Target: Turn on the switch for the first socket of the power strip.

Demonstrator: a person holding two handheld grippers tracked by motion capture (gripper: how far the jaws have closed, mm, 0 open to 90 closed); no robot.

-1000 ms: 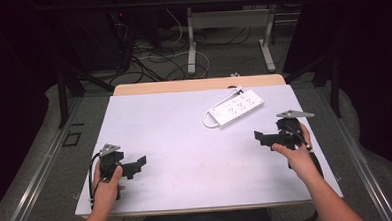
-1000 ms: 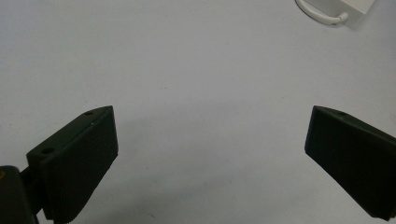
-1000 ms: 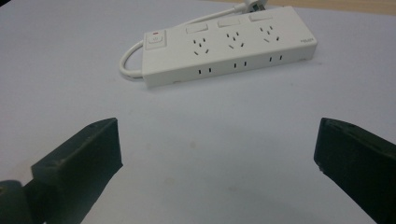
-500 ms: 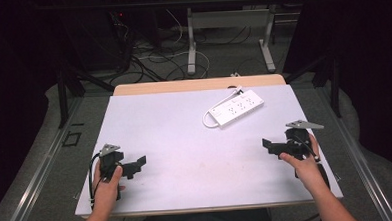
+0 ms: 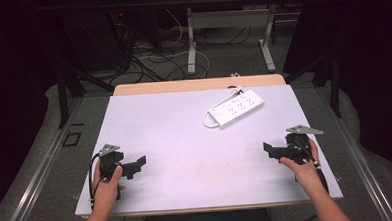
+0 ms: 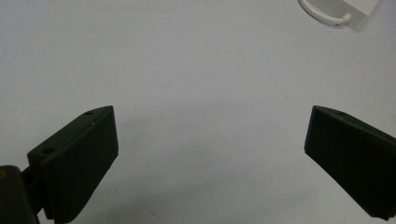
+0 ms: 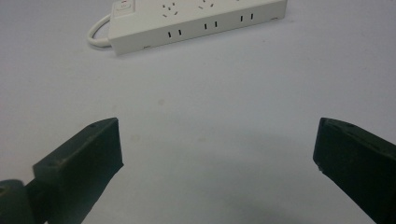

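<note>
Table: we're working over a white table top (image 5: pixel 185 136), and from above it's bare apart from one item toward the far side.

Power strip: the white power strip (image 5: pixel 236 107) lies flat around 1 o'clock from the table's middle, angled, with its white cord (image 5: pixel 208 121) looping out of the near-left end. Nothing is touching it.

Left gripper: our left gripper (image 5: pixel 136 164) sits at about 8 o'clock near the front-left edge of the table, held in the left hand (image 5: pixel 106 187). Its jaws are spread wide with nothing between them, just bare table showing in the left gripper view (image 6: pixel 210 140).

Left gripper's look at the strip: a corner of the power strip (image 6: pixel 359 5) and a bit of the cord (image 6: pixel 322 16) peek in at roughly 1 o'clock, well apart from the jaws.

Right gripper: our right gripper (image 5: pixel 272 149) is at about 4 o'clock near the right edge, in the right hand (image 5: pixel 302 166), pointing left across the table. Jaws wide apart too, holding nothing (image 7: pixel 217 149).

Right gripper's look at the strip: the power strip (image 7: pixel 196 18) sits at 12 o'clock ahead of the jaws, sockets up and the cord (image 7: pixel 95 35) curling off its left end, well clear of the tips.
</note>
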